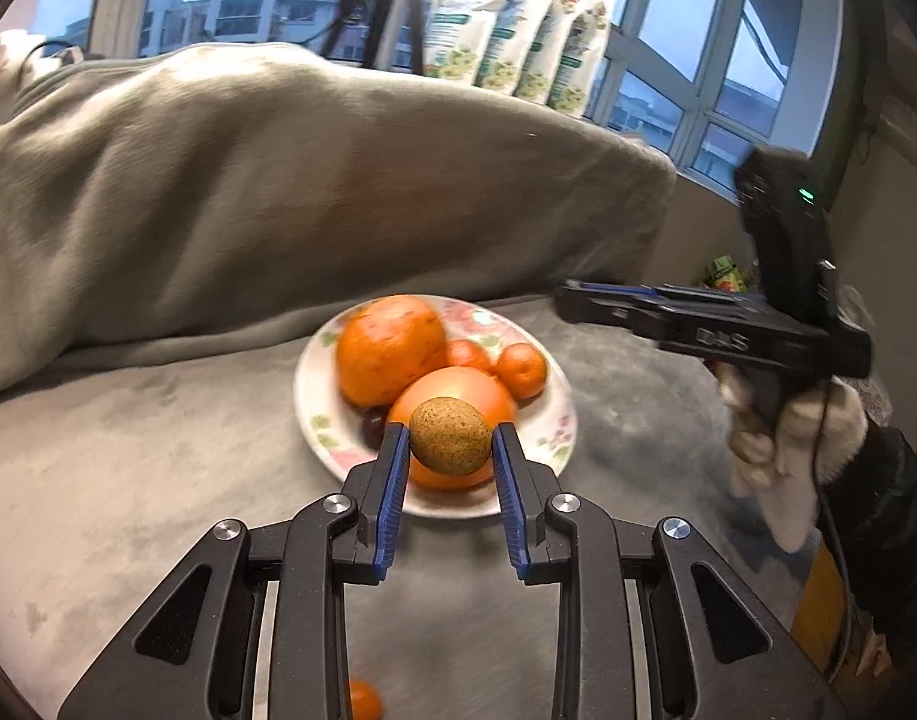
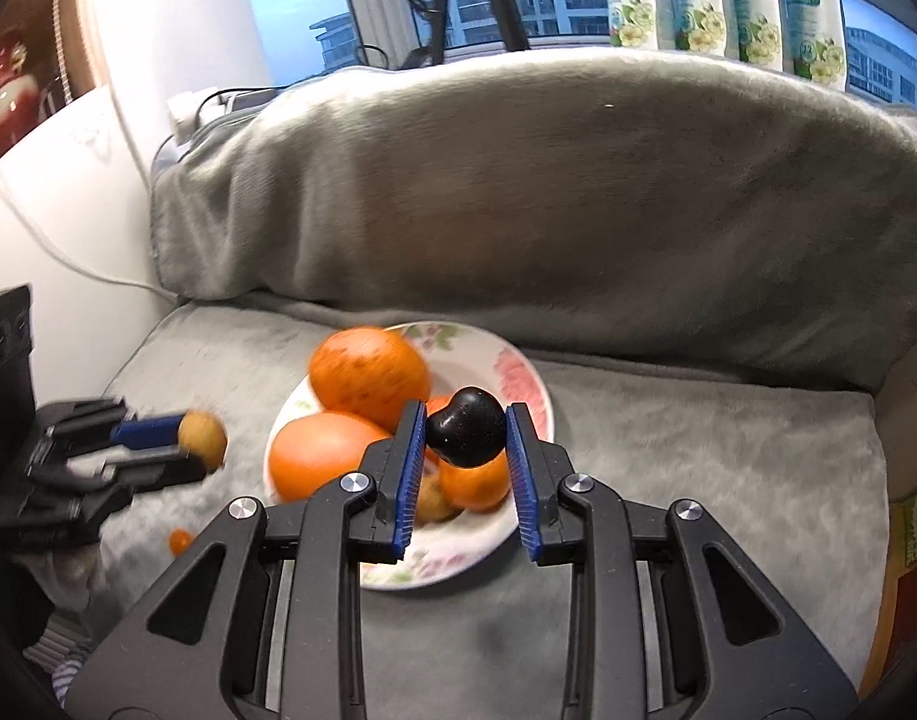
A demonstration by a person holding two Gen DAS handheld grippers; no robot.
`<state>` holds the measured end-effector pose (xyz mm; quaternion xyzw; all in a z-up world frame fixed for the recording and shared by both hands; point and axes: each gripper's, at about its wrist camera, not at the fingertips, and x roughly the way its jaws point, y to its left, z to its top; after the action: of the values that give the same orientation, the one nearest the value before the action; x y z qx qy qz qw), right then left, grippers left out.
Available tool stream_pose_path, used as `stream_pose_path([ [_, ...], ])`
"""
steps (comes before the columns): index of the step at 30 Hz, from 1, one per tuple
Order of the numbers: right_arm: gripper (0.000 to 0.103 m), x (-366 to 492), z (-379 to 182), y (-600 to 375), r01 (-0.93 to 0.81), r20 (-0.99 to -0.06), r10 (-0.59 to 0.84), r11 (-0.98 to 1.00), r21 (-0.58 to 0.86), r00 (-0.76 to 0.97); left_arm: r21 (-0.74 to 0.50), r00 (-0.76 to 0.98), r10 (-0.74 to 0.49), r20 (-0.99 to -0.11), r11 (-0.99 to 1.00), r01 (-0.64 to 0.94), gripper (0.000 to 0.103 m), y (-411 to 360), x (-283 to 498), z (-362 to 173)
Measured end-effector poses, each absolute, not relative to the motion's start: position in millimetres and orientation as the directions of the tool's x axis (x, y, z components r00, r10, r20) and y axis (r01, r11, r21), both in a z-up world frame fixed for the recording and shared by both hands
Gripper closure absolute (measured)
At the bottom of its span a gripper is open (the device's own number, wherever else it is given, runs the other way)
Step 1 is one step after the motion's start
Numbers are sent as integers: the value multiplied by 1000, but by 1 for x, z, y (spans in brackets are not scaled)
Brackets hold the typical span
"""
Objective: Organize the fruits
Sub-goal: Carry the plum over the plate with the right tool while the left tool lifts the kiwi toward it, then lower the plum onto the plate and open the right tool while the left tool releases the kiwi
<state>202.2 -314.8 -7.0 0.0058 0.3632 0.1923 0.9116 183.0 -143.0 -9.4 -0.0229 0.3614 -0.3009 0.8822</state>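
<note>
While both tongs hang over the grey blanket (image 1: 128,432), the left gripper (image 1: 450,438) is clamped on a brown kiwi (image 1: 449,435), and the right gripper (image 2: 466,438) is clamped on a dark plum-like fruit (image 2: 466,435). Floral plate (image 1: 314,420) sits w/ big oranges (image 1: 389,348) and small ones (image 1: 520,367) piled up, crowding the middle. One small orange (image 2: 180,540) lies loose on the blanket, approx 8 o'clock from the plate. Pouches (image 2: 722,0) line the windowsill at 12–1 o'clock.
</note>
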Motion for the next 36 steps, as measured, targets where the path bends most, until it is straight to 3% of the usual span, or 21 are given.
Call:
stream_pose_path([
  [36,75,267,-33,-316,-368,-697,436,893,258,569,-175,519,-539,-663,786,593,76,-212,189,-15],
])
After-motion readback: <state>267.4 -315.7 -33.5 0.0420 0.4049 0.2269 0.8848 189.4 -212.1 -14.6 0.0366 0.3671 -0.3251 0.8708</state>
